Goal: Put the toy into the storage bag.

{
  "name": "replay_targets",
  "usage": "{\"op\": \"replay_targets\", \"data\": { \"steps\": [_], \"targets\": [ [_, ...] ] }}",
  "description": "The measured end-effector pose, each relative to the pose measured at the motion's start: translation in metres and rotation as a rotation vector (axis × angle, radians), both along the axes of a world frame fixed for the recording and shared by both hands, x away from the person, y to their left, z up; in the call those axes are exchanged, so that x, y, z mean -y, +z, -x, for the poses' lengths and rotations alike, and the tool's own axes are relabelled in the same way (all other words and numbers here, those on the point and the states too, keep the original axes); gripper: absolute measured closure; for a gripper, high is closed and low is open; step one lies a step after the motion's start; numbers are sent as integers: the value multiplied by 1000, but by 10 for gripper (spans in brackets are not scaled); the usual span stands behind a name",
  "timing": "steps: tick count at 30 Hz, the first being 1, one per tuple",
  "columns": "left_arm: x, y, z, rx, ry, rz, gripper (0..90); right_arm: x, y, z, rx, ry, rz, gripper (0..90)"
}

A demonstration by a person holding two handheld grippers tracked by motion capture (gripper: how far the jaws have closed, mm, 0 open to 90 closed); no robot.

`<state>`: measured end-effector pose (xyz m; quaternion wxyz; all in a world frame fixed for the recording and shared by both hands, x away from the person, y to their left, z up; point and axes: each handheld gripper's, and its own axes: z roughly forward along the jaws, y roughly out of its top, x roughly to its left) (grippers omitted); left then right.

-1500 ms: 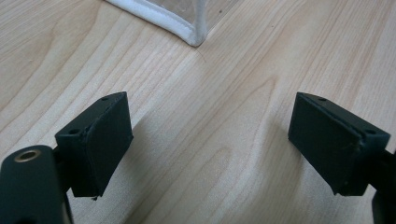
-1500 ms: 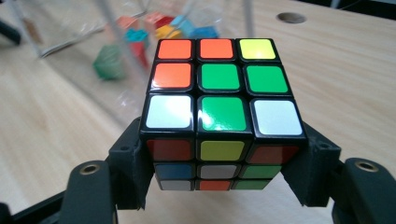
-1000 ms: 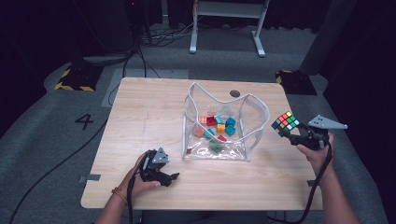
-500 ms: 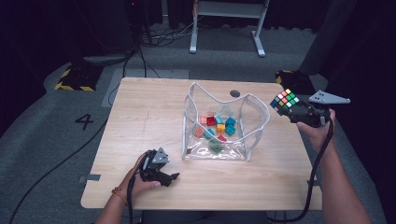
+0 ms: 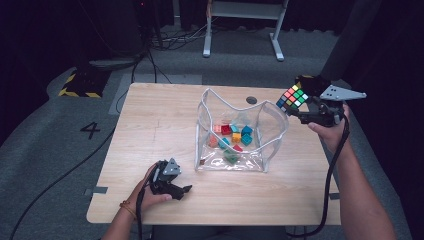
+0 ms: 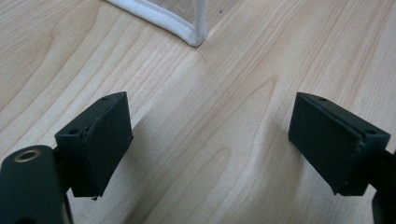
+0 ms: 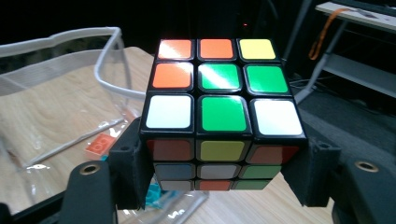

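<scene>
The right hand-held gripper [image 5: 298, 107] clamps the puzzle cube [image 5: 292, 97] beside the clear bag [image 5: 240, 131], whose floppy rim could snag it; the left hand-held gripper [image 5: 176, 189] rests released.

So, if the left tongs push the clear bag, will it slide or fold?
Probably it folds first: the clear bag has thin soft walls, and its white-edged rim already sags unevenly. The small blocks inside may weigh down the base, so it likely drags rather than slides freely on the table.
</scene>
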<state>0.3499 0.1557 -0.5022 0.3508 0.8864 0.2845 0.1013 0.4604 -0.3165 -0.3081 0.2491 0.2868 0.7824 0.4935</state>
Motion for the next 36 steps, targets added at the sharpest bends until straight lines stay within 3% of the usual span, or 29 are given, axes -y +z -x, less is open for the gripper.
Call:
{"op": "replay_targets", "data": {
  "steps": [9,15,22,26,30,36],
  "targets": [
    [0,0,0,-2,2,6,136,-31,1,0,-1,117,16,345],
    [0,0,0,-1,-2,-1,136,-51,-1,2,-31,194,49,344],
    [0,0,0,-2,-3,0,136,-74,-4,0,-38,279,160,345],
    [0,0,0,-2,-3,0,136,-87,-8,-7,-87,336,251,345],
    [0,0,0,-3,-2,-1,136,-101,-14,-14,-135,384,373,345],
    [0,0,0,-7,-1,3,135,-120,-18,-25,-184,439,462,344]
  ]
}}
